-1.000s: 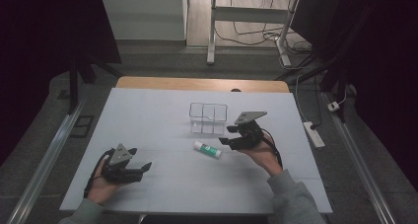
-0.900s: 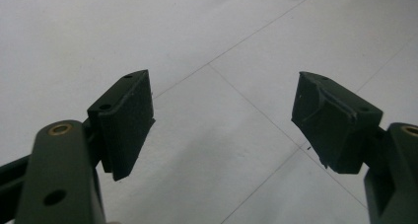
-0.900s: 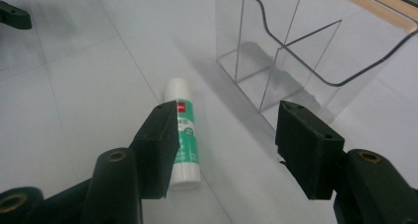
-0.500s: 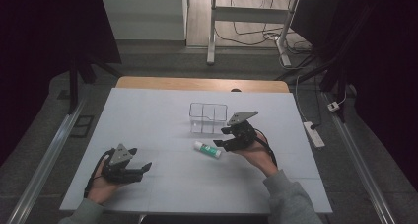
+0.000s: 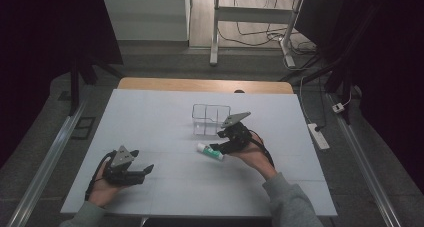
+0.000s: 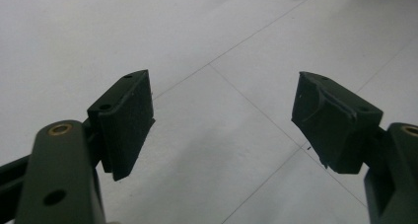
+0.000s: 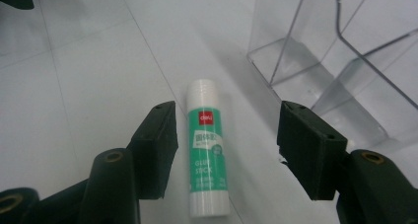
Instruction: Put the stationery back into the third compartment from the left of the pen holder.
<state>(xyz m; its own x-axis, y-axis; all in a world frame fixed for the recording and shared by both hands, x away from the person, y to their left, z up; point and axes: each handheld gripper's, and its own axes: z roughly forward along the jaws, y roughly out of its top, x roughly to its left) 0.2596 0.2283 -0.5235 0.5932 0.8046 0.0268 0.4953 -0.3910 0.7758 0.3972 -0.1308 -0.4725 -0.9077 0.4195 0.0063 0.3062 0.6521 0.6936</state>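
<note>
Right gripper [image 7: 224, 150], jaws wide, straddles a glue stick [image 7: 207, 150] lying flat on the bench [image 5: 150, 117] between them. The stick looks light, rigid and smooth, apt to roll; grasp mid-barrel. A clear organiser [image 7: 340, 51] stands just beyond the right jaw; open bench elsewhere. Left gripper [image 6: 222, 125], jaws wide, holds nothing.

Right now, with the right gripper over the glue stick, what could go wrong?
1. The glue stick lies flat and round between the open right gripper; uneven closing could roll it away.
2. The clear organizer stands close beside one jaw, which could bump it.
3. The left gripper rests open far off, so it can't steady anything.
</note>
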